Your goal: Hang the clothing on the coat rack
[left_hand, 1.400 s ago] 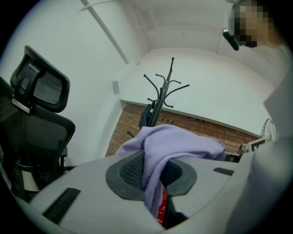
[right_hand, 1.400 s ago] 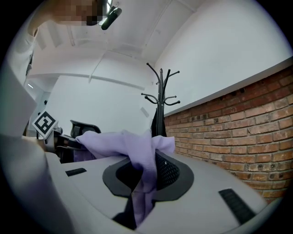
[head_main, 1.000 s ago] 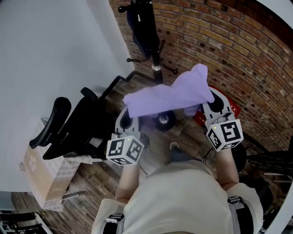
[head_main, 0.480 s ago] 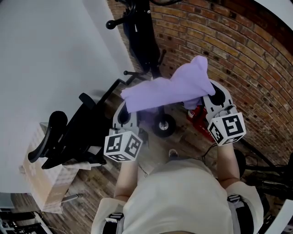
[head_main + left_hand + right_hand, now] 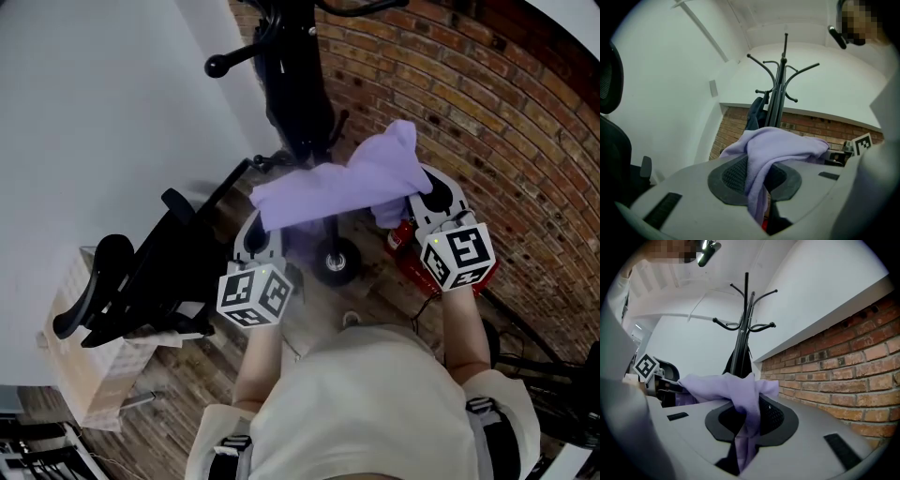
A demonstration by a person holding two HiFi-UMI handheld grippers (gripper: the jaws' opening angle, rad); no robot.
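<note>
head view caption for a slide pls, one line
From above, a person holds a purple garment stretched between the left tongs and right tongs, facing a coat rack by a brick wall.

We are seeing lilac clothing (image 5: 342, 187), a black coat rack (image 5: 778, 93), a red-brown brick-patterned wall (image 5: 487, 112) and a plain white wall (image 5: 94, 103).

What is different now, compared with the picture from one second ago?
The person has carried the purple garment closer to the coat rack; more of the rack shows in the head view. The left gripper and right gripper stay shut on it, stretched between them as before.
</note>
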